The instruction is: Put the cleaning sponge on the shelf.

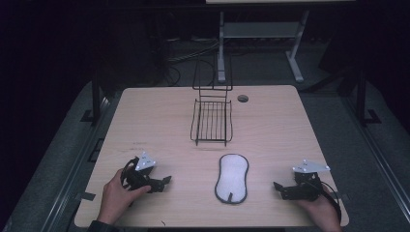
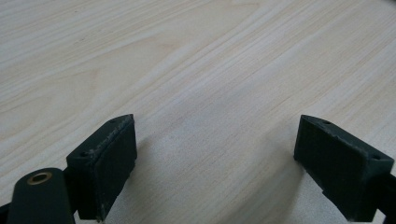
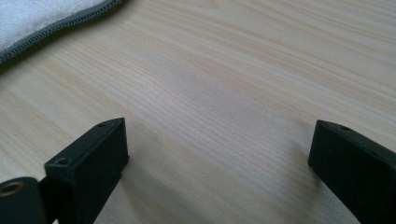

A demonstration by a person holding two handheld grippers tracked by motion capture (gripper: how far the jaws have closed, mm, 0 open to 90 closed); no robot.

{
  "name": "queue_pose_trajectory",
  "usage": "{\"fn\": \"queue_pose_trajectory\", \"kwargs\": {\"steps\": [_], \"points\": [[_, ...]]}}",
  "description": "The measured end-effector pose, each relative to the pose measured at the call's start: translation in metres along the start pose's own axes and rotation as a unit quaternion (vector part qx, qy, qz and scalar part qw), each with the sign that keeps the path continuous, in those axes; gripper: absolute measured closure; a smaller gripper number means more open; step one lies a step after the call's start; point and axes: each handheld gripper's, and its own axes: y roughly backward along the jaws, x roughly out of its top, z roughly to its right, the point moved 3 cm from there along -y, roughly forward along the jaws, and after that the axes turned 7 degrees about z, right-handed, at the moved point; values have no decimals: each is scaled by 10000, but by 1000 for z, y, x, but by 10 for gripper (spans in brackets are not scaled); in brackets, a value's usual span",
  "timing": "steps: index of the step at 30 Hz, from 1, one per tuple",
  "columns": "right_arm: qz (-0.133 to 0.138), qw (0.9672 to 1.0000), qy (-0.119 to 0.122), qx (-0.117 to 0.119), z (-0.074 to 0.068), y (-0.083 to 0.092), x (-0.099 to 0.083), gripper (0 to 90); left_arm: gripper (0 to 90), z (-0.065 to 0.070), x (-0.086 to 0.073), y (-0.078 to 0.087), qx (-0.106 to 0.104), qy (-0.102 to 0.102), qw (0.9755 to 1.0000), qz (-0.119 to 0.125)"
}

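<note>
Both grippers rest low on the wooden table, jaws spread wide and empty: the left gripper near the front left, the right gripper near the front right. Between them, closer to the right one, lies a white oval pad with grey edging, flat and untouched. Beyond it stands a black wire rack. A likely snag: the thin, limp pad may slide or fold if a jaw pushes its edge instead of pinching under it.
</note>
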Motion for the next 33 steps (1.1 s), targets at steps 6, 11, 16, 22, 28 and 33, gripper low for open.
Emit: {"fn": "queue_pose_trajectory", "kwargs": {"steps": [6, 11, 16, 22, 28, 33], "points": [[-6, 10000, -2, 6, 0, 0, 0, 41, 124, 0, 0, 0, 3, 3, 10000, 2], [-52, 10000, -53, 0, 0, 3, 3, 149, 124, 0, 0, 0, 2, 3, 10000, 2], [-102, 9999, -81, -2, -1, 4, 7, 190, 124, 0, 0, 0, 0, 2, 10000, 1], [-18, 9999, -67, 124, -3, 8, 12, 349, 124, 0, 0, 0, 2, 3, 10000, 0], [72, 9995, -79, 287, -7, 10, 21, 568, 124, 0, 0, 0, 1, 1, 10000, -1], [85, 9994, -2, 348, -8, 10, 27, 686, 124, 0, 0, 0, 0, 2, 10000, 1]]}}
